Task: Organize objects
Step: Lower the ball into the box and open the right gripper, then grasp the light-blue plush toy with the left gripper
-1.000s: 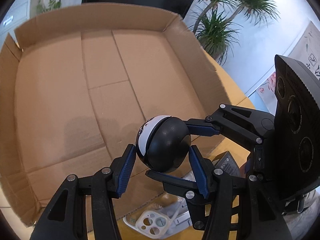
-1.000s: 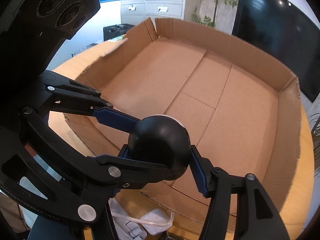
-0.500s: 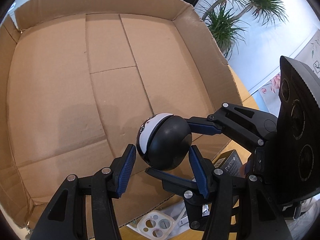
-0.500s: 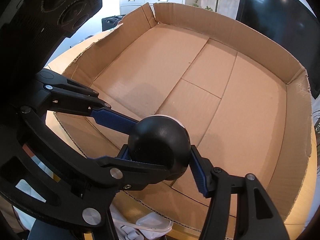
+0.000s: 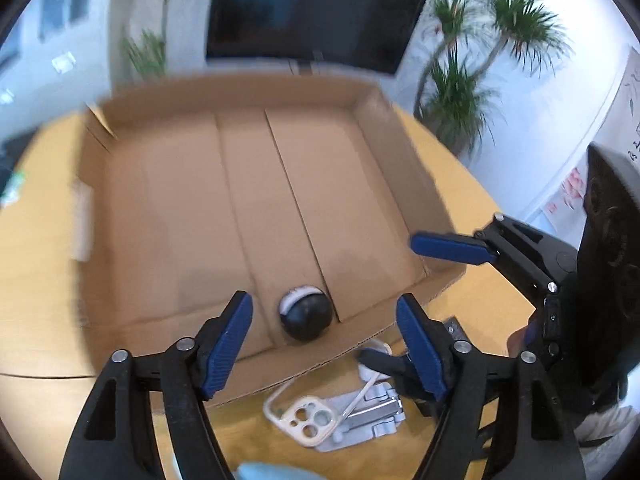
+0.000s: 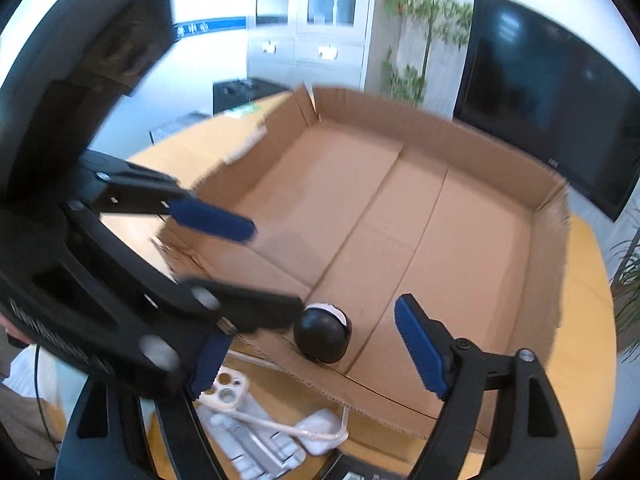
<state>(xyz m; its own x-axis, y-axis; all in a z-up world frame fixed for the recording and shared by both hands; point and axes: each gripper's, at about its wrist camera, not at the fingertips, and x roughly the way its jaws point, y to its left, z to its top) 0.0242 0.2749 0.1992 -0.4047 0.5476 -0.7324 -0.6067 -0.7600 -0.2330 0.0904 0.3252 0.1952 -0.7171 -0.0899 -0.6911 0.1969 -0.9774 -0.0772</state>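
A black ball with a white face (image 5: 306, 314) lies on the floor of the shallow cardboard box (image 5: 240, 84), close to its near wall. My left gripper (image 5: 324, 340) hangs above and in front of it, its jaws opening; the blue pads stand well clear of the ball. In the right wrist view the same ball (image 6: 322, 334) rests low inside the box (image 6: 420, 108). My right gripper (image 6: 314, 332) is also opening with nothing pressed between its pads. The left gripper (image 6: 276, 270) crosses in from the left there and hides part of my right gripper's left finger.
On the yellow wooden table (image 5: 36, 280), in front of the box, lie a cream phone case (image 5: 308, 420), a white charger with its cable (image 5: 372, 364) and a grey folding stand (image 5: 368, 416). A dark screen and potted plants stand behind the table.
Both grippers held the ball together above the box. Now both have let go, widened, risen and drawn back, and the ball has dropped to the box floor.
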